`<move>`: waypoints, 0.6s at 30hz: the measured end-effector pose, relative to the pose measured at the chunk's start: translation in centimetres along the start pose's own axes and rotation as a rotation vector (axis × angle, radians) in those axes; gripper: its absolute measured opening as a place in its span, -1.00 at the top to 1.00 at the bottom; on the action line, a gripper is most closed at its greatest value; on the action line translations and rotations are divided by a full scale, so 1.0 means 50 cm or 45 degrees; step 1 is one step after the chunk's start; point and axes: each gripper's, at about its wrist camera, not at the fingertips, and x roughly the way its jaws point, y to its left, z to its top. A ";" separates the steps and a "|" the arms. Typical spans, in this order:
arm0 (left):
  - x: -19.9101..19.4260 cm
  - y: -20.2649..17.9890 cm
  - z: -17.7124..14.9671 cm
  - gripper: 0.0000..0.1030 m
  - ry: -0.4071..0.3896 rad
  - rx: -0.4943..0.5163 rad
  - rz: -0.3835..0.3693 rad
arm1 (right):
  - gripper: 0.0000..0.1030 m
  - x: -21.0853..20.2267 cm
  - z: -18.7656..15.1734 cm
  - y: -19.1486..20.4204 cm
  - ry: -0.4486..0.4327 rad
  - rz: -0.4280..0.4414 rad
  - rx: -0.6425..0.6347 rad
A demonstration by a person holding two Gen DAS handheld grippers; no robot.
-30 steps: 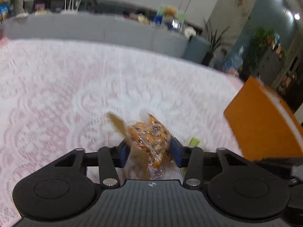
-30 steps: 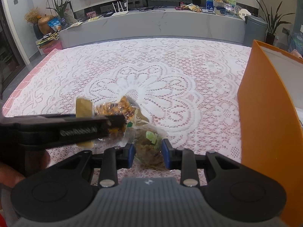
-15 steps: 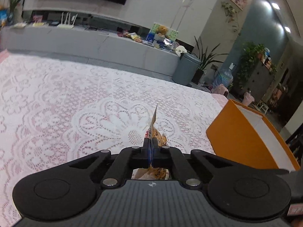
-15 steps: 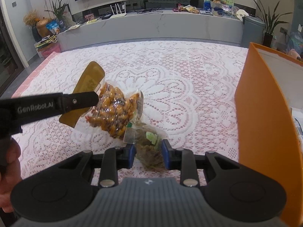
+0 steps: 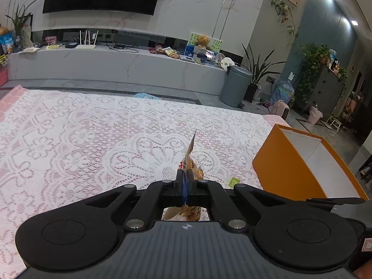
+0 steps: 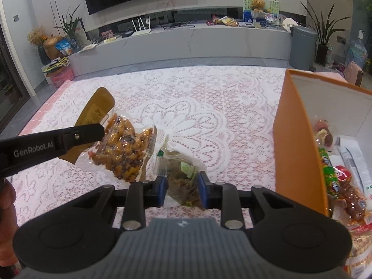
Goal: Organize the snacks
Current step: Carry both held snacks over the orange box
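Note:
My left gripper (image 5: 185,176) is shut flat on the edge of a clear packet of orange snacks (image 5: 196,171). In the right wrist view that packet (image 6: 123,153) hangs off the table from the left gripper (image 6: 102,132), its gold end pointing up. My right gripper (image 6: 182,187) is shut on a clear packet of brown and green snack (image 6: 180,172), held just above the lace cloth. The orange box (image 6: 295,139) stands to the right with its top open and several wrapped snacks (image 6: 337,181) inside. The left wrist view shows the box (image 5: 283,169) on the right.
A white lace tablecloth (image 6: 197,107) covers the table. A person's hand (image 6: 7,200) holds the left gripper at the left edge. Beyond the table are a grey TV bench (image 5: 116,65), a grey bin (image 5: 234,86) and potted plants.
The left jaws went from wide around the orange packet to pinched flat on its edge. Both packets have risen off the cloth, and more of the box's inside now shows.

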 end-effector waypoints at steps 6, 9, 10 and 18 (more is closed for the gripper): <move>-0.050 -0.030 0.019 1.00 -0.039 0.008 -0.046 | 0.50 -0.068 0.005 -0.015 -0.075 0.008 0.016; -0.071 -0.059 0.029 1.00 -0.058 0.044 -0.046 | 0.50 -0.107 0.005 -0.031 -0.113 0.007 0.032; -0.079 -0.072 0.033 1.00 -0.068 0.056 -0.052 | 0.50 -0.121 0.006 -0.038 -0.126 0.007 0.038; -0.119 -0.171 0.063 1.00 -0.132 0.137 -0.134 | 0.50 -0.223 0.006 -0.100 -0.218 -0.052 0.042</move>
